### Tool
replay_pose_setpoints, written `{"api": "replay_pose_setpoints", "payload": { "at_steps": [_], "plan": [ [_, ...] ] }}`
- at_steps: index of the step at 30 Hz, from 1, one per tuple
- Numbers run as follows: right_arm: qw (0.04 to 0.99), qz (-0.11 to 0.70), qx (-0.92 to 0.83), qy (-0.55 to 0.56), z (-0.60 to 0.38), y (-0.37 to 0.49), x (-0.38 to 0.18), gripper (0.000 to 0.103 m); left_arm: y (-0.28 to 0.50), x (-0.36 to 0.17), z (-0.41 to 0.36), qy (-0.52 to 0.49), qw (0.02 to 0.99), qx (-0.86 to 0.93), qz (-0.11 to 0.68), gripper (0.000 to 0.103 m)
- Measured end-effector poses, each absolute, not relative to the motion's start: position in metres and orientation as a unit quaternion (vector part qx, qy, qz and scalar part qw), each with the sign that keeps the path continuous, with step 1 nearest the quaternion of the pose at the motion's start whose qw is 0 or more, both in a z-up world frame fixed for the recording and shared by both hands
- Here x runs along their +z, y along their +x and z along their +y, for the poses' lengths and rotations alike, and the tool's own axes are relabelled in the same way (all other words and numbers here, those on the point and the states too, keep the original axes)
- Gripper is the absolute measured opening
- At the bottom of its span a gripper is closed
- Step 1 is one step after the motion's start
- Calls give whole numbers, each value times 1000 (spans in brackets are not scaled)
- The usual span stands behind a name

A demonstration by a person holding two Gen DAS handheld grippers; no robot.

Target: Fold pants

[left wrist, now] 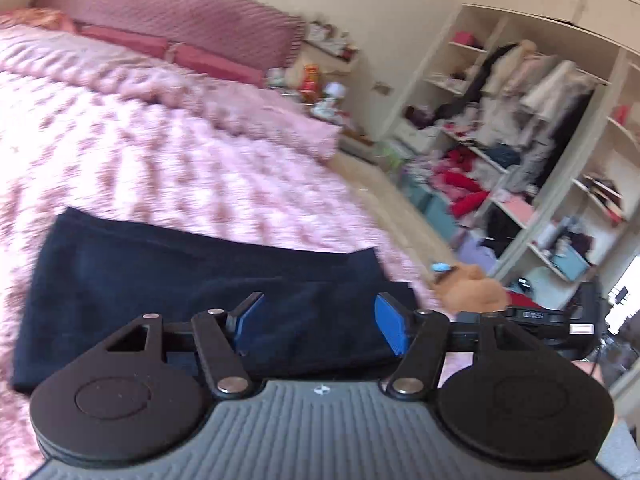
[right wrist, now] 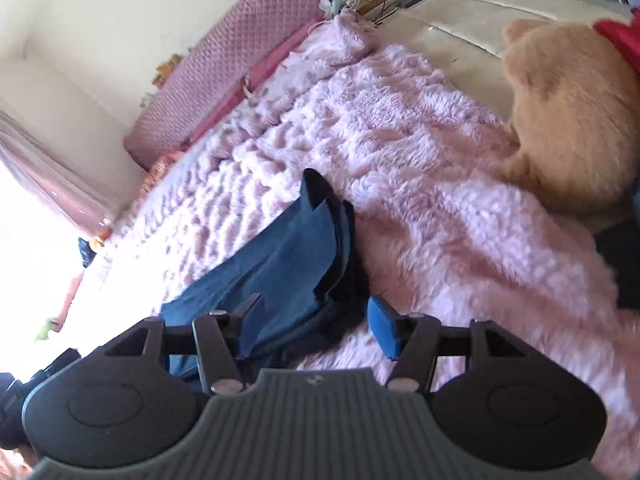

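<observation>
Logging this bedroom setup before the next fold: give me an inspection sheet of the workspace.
Surface: fluffy pink bedspread.
Job's things: dark blue pants, folded into a layered stack on the bedspread.
Clutter: tan plush bear on the bed, apart from the pants.
Grippers: left gripper open over the pants; right gripper open at the pants' edge; neither pinches cloth.
Cables: nothing seen on the bed.
Surroundings: open wardrobe crammed with clothes; pink headboard.

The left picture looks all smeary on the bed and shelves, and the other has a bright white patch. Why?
Left wrist view: motion blur smears the pink blanket and the shelves, while the tongs stay sharp. Right wrist view: daylight blows out the left edge to white, the teddy bear is a little soft, and the fisheye lens bends straight lines.
</observation>
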State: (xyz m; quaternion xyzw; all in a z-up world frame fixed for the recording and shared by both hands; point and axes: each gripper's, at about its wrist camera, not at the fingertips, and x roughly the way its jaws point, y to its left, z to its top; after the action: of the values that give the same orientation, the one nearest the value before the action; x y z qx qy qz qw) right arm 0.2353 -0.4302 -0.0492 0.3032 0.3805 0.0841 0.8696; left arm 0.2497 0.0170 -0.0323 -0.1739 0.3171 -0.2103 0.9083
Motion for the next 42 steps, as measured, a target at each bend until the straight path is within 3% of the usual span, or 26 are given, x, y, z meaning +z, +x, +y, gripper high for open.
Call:
{"api": "replay_pose_setpoints", "payload": {
  "at_steps": [4, 5, 9, 10, 11, 12, 17, 22, 26, 30, 31, 33, 34, 35, 39, 42],
  "plan": [
    [872, 426, 53, 233, -416, 302, -47, 44, 265, -46, 57, -159, 927, -127, 316, 74],
    [872, 432, 47, 226, -416, 315, -49, 37, 271, -51, 64, -150, 929, -105, 323, 72],
    [870, 454, 68, 179, -401, 347, -54, 28, 287, -74, 93, -155, 923, -61, 347, 68],
    [871, 454, 67, 173, -399, 350, -54, 19, 285, -78, 100, -163, 922, -61, 346, 68],
    [876, 447, 72, 169, -397, 351, -54, 2, 284, -81, 105, -170, 921, -62, 345, 68],
    [881, 435, 92, 164, -393, 350, -53, 0, 283, -83, 107, -174, 920, -62, 346, 68],
    [900, 394, 143, 124, -368, 349, -36, 0, 281, -90, 105, -169, 919, -58, 352, 68],
    [909, 355, 154, 153, -369, 356, -15, 0, 275, -94, 102, -169, 919, -54, 354, 68],
    [902, 357, 156, 186, -385, 364, -12, 0, 270, -95, 104, -169, 918, -50, 355, 68],
    [887, 415, 103, 173, -397, 366, -43, 0, 275, -93, 108, -160, 919, -56, 355, 68],
    [880, 437, 89, 160, -397, 366, -51, 6, 279, -91, 109, -157, 921, -56, 351, 68],
    [871, 463, 64, 149, -399, 361, -64, 34, 285, -87, 108, -154, 928, -51, 334, 66],
    [876, 455, 49, 152, -400, 356, -62, 57, 287, -85, 106, -153, 937, -43, 311, 66],
    [893, 424, 22, 151, -399, 347, -57, 62, 290, -83, 103, -152, 945, -37, 288, 66],
    [942, 289, -5, 169, -368, 301, -45, 60, 309, -93, 82, -140, 950, -60, 273, 63],
    [947, 263, 67, 170, -331, 279, -55, 49, 314, -110, 69, -125, 948, -56, 288, 56]
  ]
}}
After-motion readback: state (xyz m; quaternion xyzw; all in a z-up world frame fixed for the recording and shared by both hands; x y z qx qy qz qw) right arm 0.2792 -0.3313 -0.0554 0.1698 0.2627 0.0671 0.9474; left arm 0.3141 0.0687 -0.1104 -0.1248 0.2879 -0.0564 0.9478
